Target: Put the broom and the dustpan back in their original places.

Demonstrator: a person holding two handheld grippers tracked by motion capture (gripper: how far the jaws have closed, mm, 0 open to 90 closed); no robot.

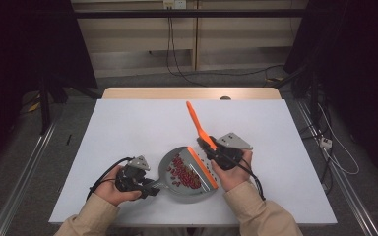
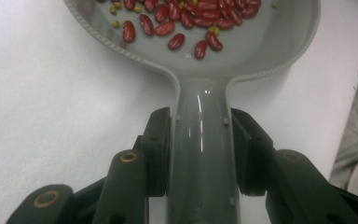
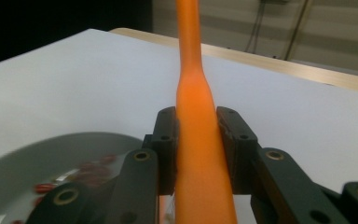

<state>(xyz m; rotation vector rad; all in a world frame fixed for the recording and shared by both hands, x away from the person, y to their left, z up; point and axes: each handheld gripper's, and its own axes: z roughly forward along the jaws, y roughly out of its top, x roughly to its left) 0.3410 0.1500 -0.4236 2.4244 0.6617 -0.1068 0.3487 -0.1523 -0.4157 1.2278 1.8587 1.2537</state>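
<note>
Left gripper (image 2: 200, 154) fingers clamped on grey dustpan (image 1: 187, 183) handle, red beans (image 1: 184, 173) inside, right gripper (image 3: 198, 149) fingers clamped on orange brush (image 1: 200, 132) handle, white bench (image 1: 128, 128).

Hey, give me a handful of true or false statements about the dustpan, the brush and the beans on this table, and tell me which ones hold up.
1. The left gripper is clamped on the handle of the grey dustpan. True.
2. The right gripper holds a blue brush. False: the brush is orange.
3. Red beans lie inside the dustpan. True.
4. The dustpan sits on a bare wooden surface. False: it rests on the white table top.
5. The brush handle points toward the person. False: in the high view it slants up and away, toward the far edge.
</note>
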